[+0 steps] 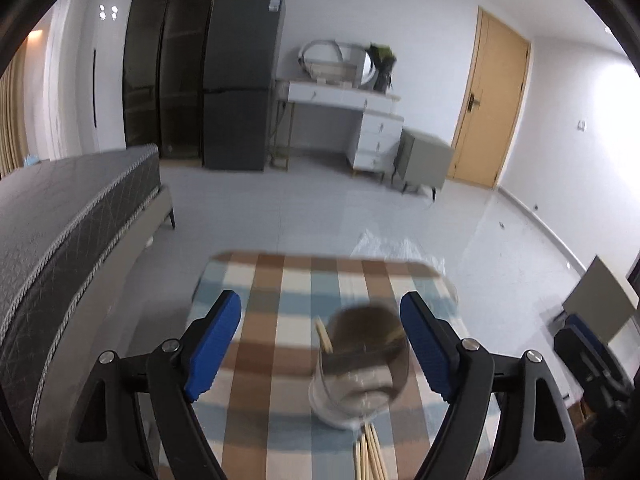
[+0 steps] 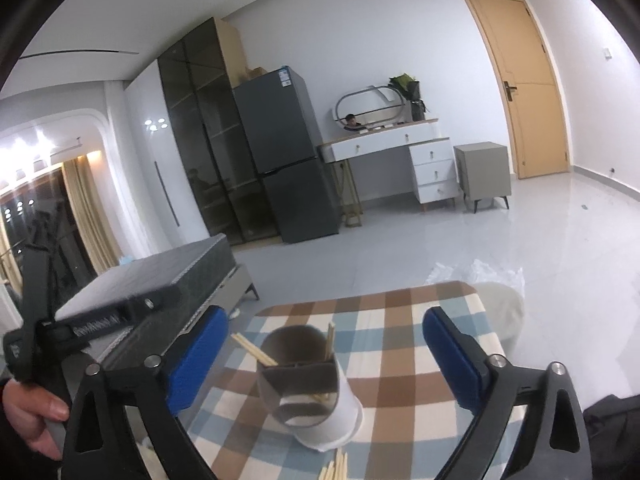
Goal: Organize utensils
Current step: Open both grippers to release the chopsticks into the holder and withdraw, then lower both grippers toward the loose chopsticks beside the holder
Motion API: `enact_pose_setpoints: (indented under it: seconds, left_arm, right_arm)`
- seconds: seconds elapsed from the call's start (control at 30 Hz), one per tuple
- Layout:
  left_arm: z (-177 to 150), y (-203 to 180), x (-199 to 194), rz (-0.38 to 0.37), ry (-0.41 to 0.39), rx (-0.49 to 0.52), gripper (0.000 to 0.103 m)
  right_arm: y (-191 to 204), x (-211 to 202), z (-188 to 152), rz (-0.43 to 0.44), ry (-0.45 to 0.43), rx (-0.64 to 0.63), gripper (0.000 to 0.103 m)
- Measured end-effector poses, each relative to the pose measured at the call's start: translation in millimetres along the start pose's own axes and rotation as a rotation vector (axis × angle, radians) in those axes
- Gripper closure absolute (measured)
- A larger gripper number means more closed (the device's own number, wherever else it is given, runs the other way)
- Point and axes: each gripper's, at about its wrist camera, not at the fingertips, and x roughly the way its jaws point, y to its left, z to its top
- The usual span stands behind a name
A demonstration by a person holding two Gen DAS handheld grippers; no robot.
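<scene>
Checked cloth covers the small table (image 2: 404, 344), with bare tiled floor beyond. Nearest, at six o'clock, a loose bundle of chopsticks (image 2: 334, 470) lies on the cloth, too cropped to count, so sorting looks only begun. Just past it stands one white cup (image 2: 320, 392) holding two chopsticks (image 2: 256, 350), leaning out at ten and one o'clock. The left gripper (image 1: 320, 344) and right gripper (image 2: 324, 364) both stand wide open and empty, blue pads flanking the cup without touching. Farther off, a bed sits at nine o'clock and a fridge at twelve.
</scene>
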Motion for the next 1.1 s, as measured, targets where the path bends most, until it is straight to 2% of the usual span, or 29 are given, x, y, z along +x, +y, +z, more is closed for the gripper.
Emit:
enact_pose_setpoints:
  seconds: [0.03, 0.1, 0.13, 0.27, 0.4, 0.6, 0.67, 0.73, 0.8, 0.87, 1.0, 1.1]
  left_arm:
    - [-4, -1, 0, 0.005, 0.019, 0.006, 0.025]
    - [-9, -2, 1, 0.082, 0.059, 0.02, 0.025]
    - [-13, 1, 1, 0.096, 0.067, 0.008, 0.025]
    - [-28, 10, -4, 0.113, 0.056, -0.022, 0.025]
    - [-50, 13, -11, 0.137, 0.021, -0.026, 0.025]
    - [-79, 11, -11, 0.127, 0.001, -0.002, 0.025]
    - [-89, 7, -3, 0.156, 0.021, 0.034, 0.025]
    - [-97, 7, 3, 0.138, 0.042, 0.036, 0.025]
    - [-103, 9, 8, 0.088, 0.063, 0.017, 0.025]
    - [-109, 9, 15, 0.084, 0.08, 0.014, 0.025]
    - [-121, 11, 31, 0.063, 0.163, 0.005, 0.025]
    - [-128, 18, 41, 0.033, 0.191, -0.012, 0.025]
  right_arm:
    - [1, -4, -2, 0.008, -0.009, -0.002, 0.0]
    - [3, -10, -7, 0.018, -0.021, -0.003, 0.0]
    - [3, -13, -11, 0.028, -0.022, -0.001, 0.0]
    - [3, -23, -22, 0.065, -0.037, 0.001, 0.0]
    - [5, -24, -37, 0.094, 0.008, -0.006, 0.0]
    - [9, -18, -64, 0.081, 0.079, -0.039, 0.0]
    - [10, -19, -73, 0.071, 0.083, -0.061, 0.0]
    - [11, -18, -80, 0.073, 0.089, -0.076, 0.0]
    - [11, -15, -87, 0.049, 0.109, -0.091, 0.0]
    - [8, -9, -92, 0.031, 0.143, -0.091, 0.0]
    - [2, 13, -107, -0.011, 0.254, -0.1, 0.0]
    - [2, 32, -119, -0.047, 0.337, -0.139, 0.0]
